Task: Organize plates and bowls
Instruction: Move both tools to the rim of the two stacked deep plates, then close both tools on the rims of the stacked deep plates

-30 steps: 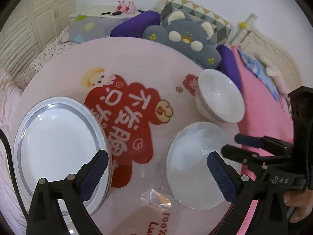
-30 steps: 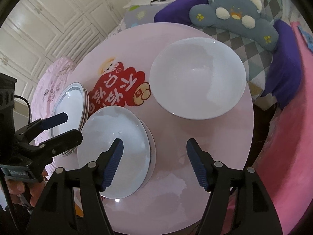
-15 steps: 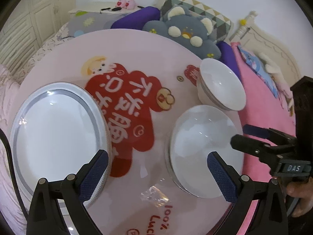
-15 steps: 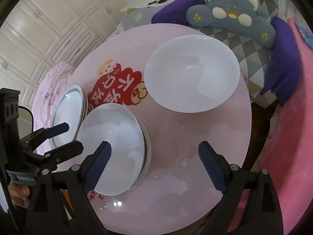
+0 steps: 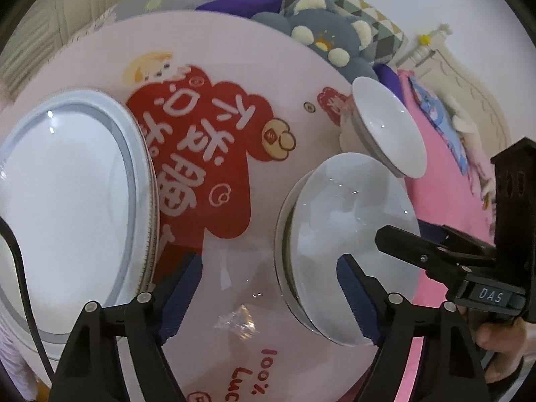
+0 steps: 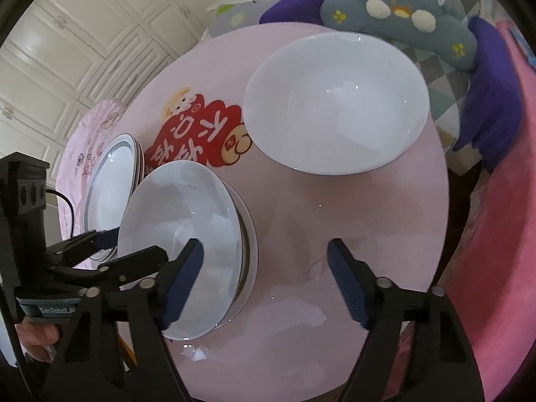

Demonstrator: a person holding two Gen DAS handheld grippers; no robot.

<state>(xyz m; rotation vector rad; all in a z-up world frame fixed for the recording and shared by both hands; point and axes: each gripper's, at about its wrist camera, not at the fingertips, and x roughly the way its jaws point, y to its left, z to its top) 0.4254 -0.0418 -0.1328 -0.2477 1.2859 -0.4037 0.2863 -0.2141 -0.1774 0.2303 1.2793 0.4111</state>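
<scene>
A stack of grey-rimmed white plates (image 5: 63,207) (image 6: 110,181) lies at the left of the round pink table (image 5: 234,53) (image 6: 351,217). A stack of white bowls (image 5: 348,244) (image 6: 187,241) stands near the front. A single white bowl (image 5: 388,130) (image 6: 335,100) stands farther back at the right. My left gripper (image 5: 269,291) is open and empty over the table between plates and bowl stack. My right gripper (image 6: 264,278) is open and empty, just right of the bowl stack; it shows in the left wrist view (image 5: 435,244).
A red cartoon print (image 5: 207,154) covers the table's middle. A crumpled clear wrapper (image 5: 236,321) lies near the front edge. A grey plush pillow (image 6: 402,10), purple cushions and a pink bed (image 6: 495,234) surround the table. White wardrobe doors (image 6: 67,60) stand at the left.
Both grippers have moved closer to the table and the bowl stack. The right gripper opened wider half a second ago. Plates and bowls have not moved.
</scene>
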